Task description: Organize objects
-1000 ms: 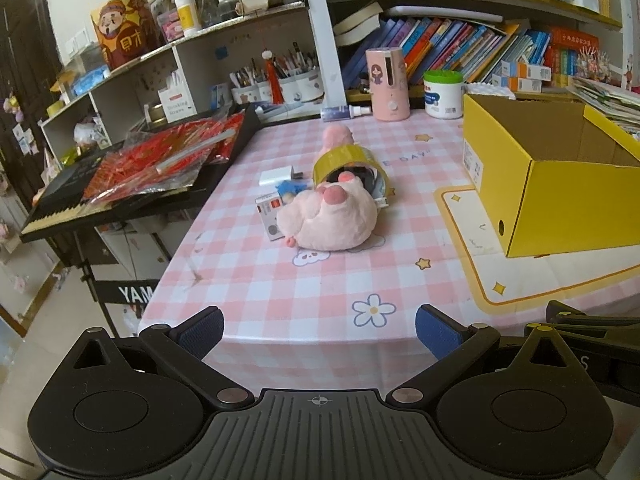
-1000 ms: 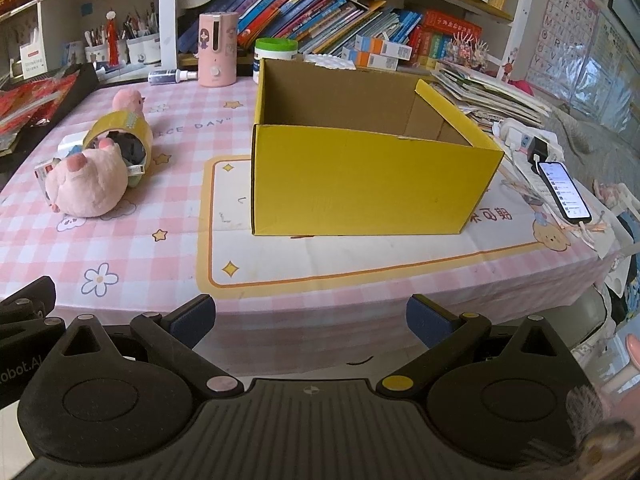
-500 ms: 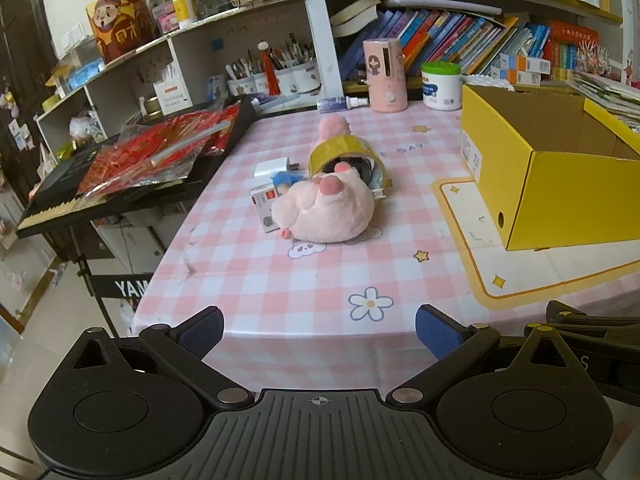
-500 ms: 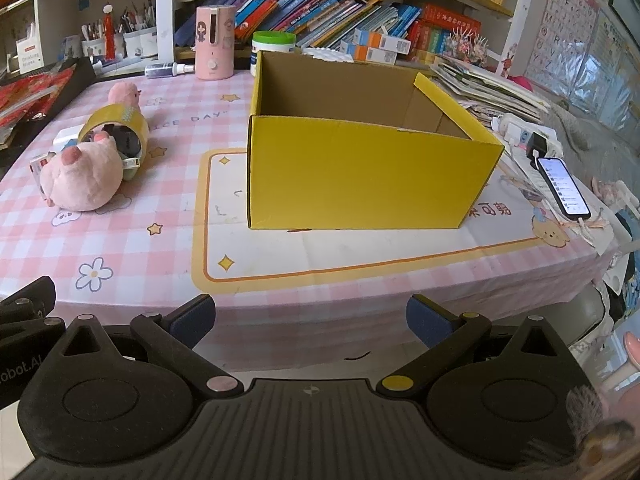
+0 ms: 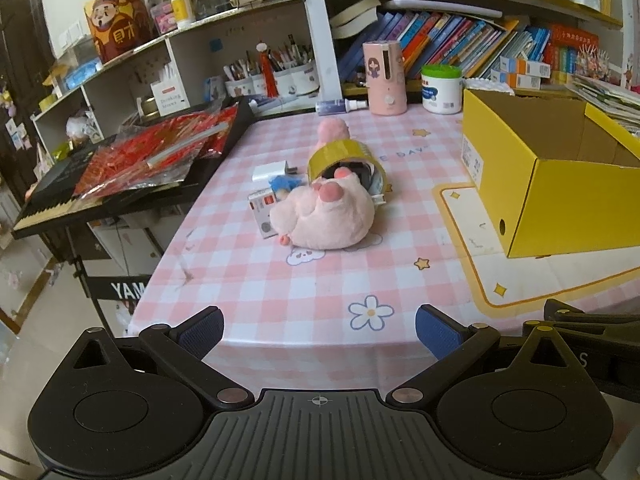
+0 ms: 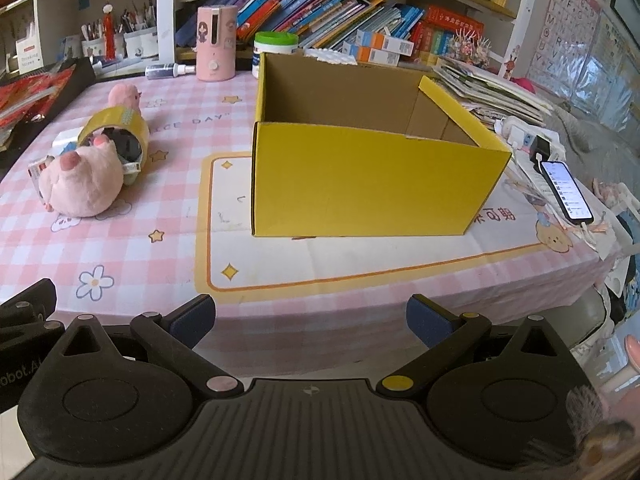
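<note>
Both grippers have come a little closer to the table since the earlier frames, and the plush toy and the box look slightly nearer. The left gripper (image 5: 320, 328) has its jaws wide apart and holds nothing; it hangs at the near edge of the table (image 5: 280, 280). The right gripper (image 6: 308, 320) is also spread open and empty, at the same near edge, facing the yellow box (image 6: 360, 184).

Further out, on the pink checked tablecloth, a pink plush toy (image 5: 328, 216) lies on its side. Just behind it, touching, is a roll of yellow tape (image 5: 340, 156), tilted, and a second small pink toy (image 5: 334, 130) sits behind the roll. A white charger (image 5: 270, 171) and a small packet (image 5: 262, 210) lie beside the plush, on its left. The box stands open on a white mat with an orange border (image 6: 320, 264), well apart from the toys.

A phone (image 6: 566, 192) lies near the right edge. At the back stand a pink dispenser (image 5: 385, 76), a green-lidded jar (image 5: 442, 88) and shelves of books (image 5: 460, 40). A keyboard (image 5: 120, 176) stands left of the table.
</note>
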Demonstrator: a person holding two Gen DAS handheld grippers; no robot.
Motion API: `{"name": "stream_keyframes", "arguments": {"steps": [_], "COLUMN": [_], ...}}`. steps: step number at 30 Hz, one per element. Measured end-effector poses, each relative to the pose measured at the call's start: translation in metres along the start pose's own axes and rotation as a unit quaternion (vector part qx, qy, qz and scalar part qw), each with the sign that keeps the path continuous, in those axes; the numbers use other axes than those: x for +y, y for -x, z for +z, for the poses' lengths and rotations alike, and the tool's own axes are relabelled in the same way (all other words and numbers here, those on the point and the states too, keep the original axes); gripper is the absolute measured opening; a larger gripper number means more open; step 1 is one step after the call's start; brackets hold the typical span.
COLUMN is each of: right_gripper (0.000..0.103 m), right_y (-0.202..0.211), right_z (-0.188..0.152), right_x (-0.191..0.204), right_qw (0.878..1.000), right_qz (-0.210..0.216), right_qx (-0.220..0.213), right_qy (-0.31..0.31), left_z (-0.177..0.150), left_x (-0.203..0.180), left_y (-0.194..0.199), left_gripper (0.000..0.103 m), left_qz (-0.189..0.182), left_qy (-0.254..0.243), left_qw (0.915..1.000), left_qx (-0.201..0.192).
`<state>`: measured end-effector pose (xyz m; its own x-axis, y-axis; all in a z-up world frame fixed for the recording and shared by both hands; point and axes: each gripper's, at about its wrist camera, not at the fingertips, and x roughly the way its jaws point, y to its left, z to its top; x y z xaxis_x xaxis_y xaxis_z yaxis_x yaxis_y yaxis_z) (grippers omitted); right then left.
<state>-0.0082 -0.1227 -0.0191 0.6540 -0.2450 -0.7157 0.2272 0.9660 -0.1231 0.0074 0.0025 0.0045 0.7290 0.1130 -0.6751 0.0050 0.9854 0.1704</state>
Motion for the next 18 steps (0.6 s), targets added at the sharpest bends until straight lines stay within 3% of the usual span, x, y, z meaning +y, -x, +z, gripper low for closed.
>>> {"name": "stream_keyframes", "arguments": {"steps": [18], "right_gripper": [0.103], "right_y": [-0.0096], "right_z": [0.0039], "right_x": [0.0001], "right_qw": [1.0], "right_qz": [0.002], "right_qx": [0.01], "right_qy": [0.002], "left_z": [0.0042], "left_x": [-0.0023], "left_y": [-0.0069], "left_gripper": [0.103], "left_qz": [-0.002], "left_qy": [-0.001], "left_qw": [1.0], "left_qx": [0.005]}}
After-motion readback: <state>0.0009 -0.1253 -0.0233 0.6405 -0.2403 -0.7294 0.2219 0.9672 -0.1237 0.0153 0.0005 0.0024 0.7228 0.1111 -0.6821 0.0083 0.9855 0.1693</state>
